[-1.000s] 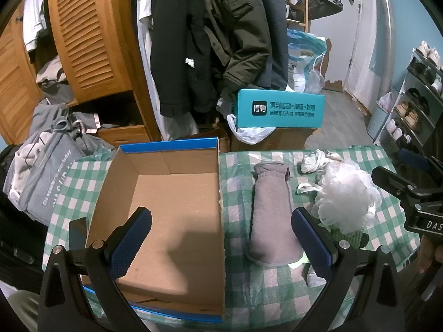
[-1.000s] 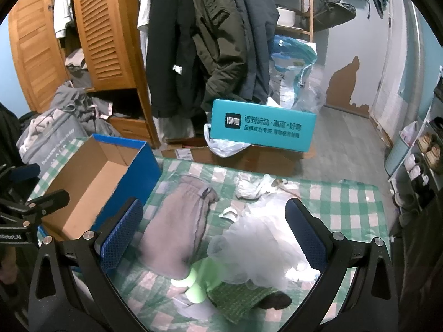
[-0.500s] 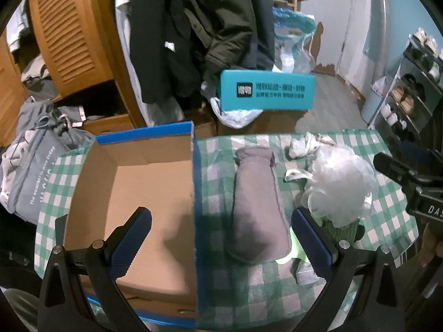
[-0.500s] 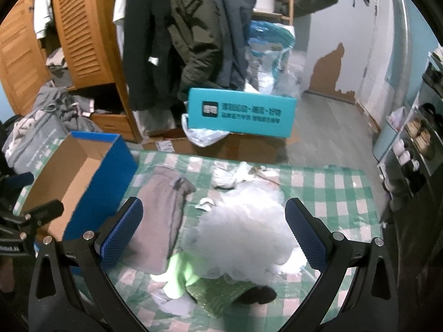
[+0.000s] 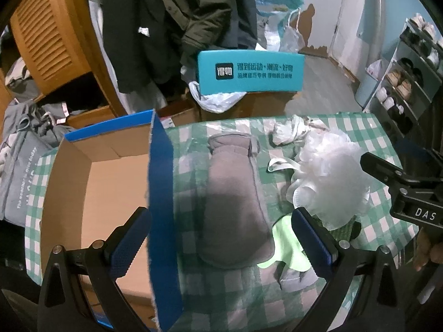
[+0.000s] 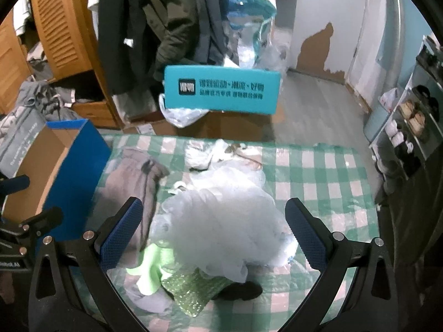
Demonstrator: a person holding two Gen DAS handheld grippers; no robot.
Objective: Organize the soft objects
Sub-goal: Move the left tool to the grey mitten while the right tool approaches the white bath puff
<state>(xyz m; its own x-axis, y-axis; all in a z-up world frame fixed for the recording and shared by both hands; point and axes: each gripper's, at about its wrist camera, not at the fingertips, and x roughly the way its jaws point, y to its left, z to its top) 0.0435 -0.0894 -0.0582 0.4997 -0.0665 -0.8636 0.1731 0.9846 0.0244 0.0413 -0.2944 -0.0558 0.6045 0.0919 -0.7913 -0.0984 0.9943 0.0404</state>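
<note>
Closing in: right gripper (image 6: 211,232), fingers spread, now straddles white bath pouf (image 6: 218,227), left gripper (image 5: 221,238) w/ fingers spread shifted from box (image 5: 116,193) over grey mitt (image 5: 235,202)—grabs likely next.

Grey mitten (image 5: 235,202): matt fleecy cloth. Bath puff (image 6: 221,227): white gauzy mesh. Box (image 5: 116,193): raw matt cardboard inside, blue outside; tablecloth (image 6: 318,171) glossy checked plastic.

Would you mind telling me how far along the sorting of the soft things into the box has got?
Nothing looks done: what shows of the cardboard box interior is bare. In hand: the right tool, open, straddles the white bath pouf; the left tool, open and holding nothing, hangs above the grey mitten. Left on the checked cloth: pouf, mitten, green cloth and white bundle.
</note>
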